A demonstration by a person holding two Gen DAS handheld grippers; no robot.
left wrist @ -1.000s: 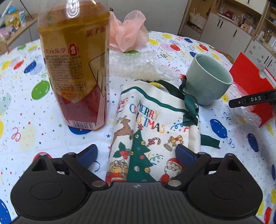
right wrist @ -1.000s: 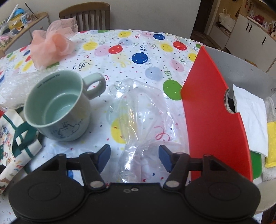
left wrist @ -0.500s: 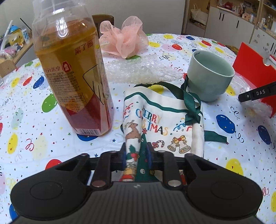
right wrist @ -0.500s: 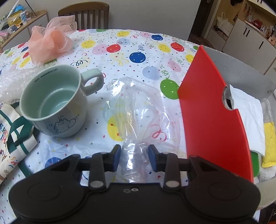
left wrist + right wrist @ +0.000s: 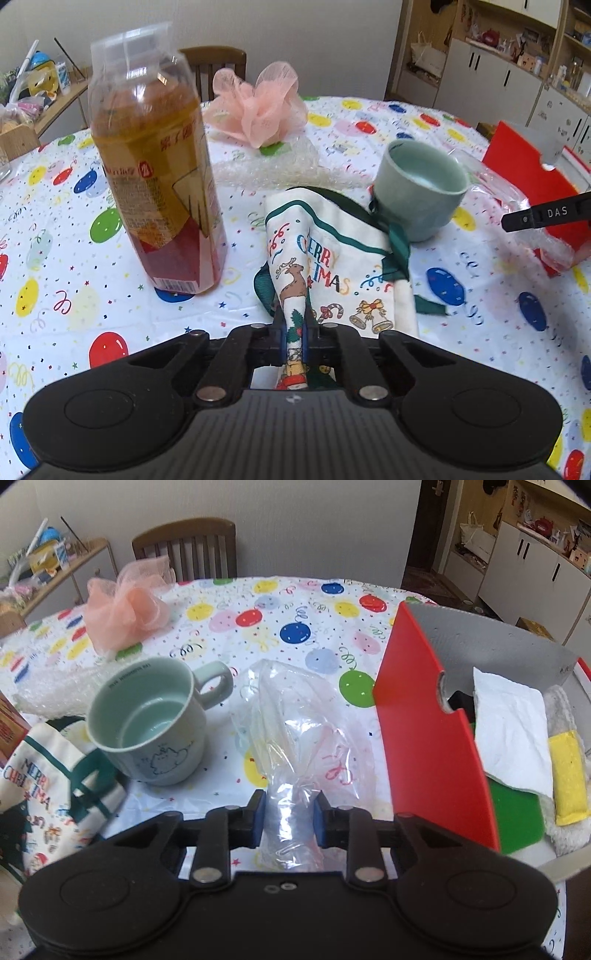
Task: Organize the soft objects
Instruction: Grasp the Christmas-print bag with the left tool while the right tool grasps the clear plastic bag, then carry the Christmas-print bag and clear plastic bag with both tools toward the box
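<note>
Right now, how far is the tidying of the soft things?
Partly done. A white cloth and a yellow sponge already lie in the red box. In hand: the left tongs pinch the Christmas bag, and the right tongs have just been closing on the clear plastic bag. Left: the pink mesh puff and the bubble wrap.

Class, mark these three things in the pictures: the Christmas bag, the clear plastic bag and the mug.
Christmas bag [image 5: 332,258]: left wrist view, on its printed front.
Clear plastic bag [image 5: 291,716]: right wrist view, on its crumpled middle.
Mug [image 5: 162,760]: right wrist view, on its outer wall.
</note>
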